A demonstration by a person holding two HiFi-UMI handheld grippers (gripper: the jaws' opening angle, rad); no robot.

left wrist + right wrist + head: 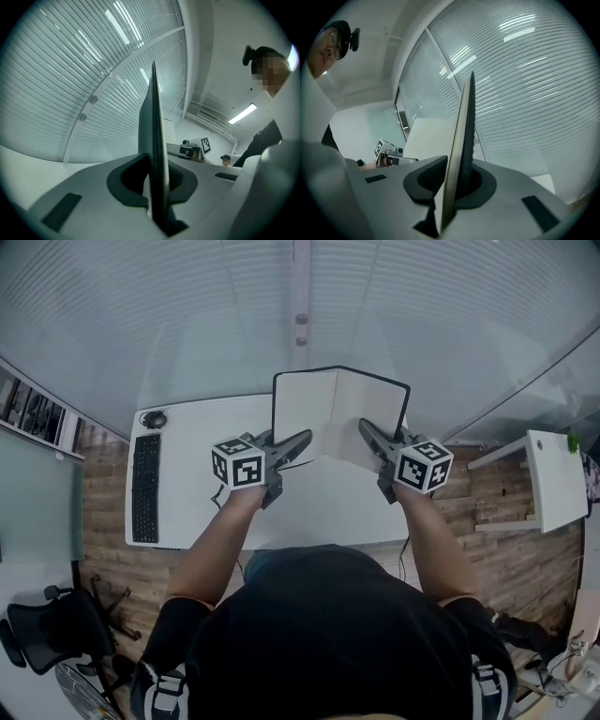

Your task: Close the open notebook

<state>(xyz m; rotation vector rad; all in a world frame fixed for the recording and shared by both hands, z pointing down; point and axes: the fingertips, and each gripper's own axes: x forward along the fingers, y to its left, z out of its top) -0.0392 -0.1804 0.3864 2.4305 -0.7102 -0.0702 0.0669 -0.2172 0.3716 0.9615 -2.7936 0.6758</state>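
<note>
The open notebook (336,412), black-covered with blank pale pages, is held up above the white desk (197,512), its pages facing me. My left gripper (305,439) is shut on the lower edge of the left half. My right gripper (366,427) is shut on the lower edge of the right half. In the left gripper view the dark cover (154,140) stands edge-on, clamped in the left gripper (157,197), and the other gripper (194,149) shows beyond it. In the right gripper view the cover and pages (463,136) rise from the right gripper (450,197).
A black keyboard (145,488) lies along the desk's left side, with a small dark object (153,418) at its far corner. A black office chair (47,634) stands at lower left and a white side table (553,479) at right. Window blinds fill the far side.
</note>
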